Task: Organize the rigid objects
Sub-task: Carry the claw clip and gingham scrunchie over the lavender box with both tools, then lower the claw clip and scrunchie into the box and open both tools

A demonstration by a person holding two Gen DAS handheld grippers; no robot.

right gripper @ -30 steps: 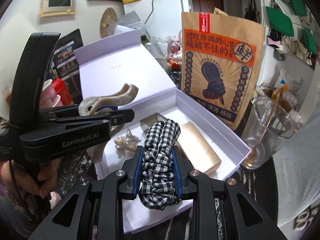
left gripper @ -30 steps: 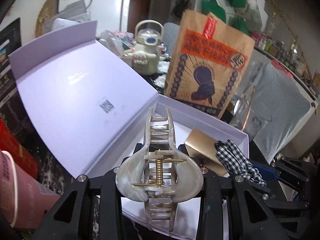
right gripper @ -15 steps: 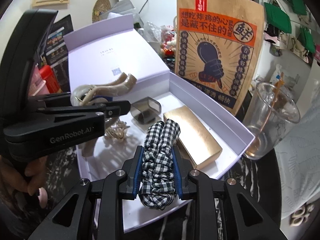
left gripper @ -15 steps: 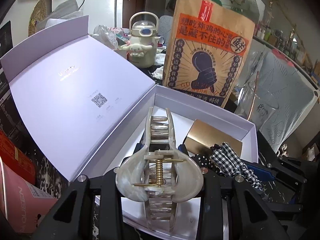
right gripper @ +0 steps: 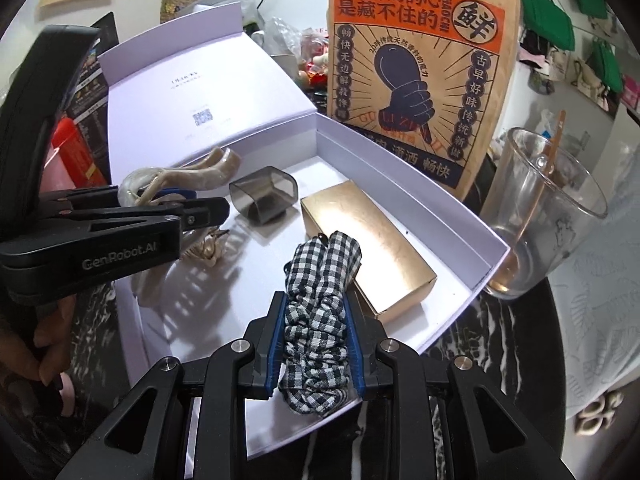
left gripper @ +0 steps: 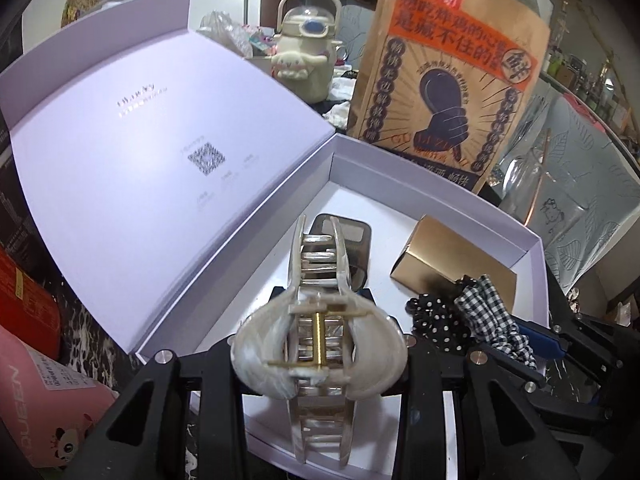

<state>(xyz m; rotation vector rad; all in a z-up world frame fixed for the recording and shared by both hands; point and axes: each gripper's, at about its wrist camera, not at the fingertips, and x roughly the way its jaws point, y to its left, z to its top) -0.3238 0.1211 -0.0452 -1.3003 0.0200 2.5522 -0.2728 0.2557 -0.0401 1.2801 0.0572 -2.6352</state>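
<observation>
My left gripper is shut on a large pearly white hair claw clip, held over the open white box. From the right wrist view the left gripper and its clip hang over the box's left side. My right gripper is shut on a black-and-white checked scrunchie above the box's near edge; it also shows in the left wrist view. In the box lie a gold rectangular box, a smoky grey plastic piece and a small clear clip.
The box lid lies open to the left. A brown paper bag stands behind the box. A glass cup with a stick stands at its right. A cream kettle is further back. A pink carton sits at left.
Both grippers have moved forward and down over the box with their loads still held. The grey piece and the gold box now show closer beneath them.
</observation>
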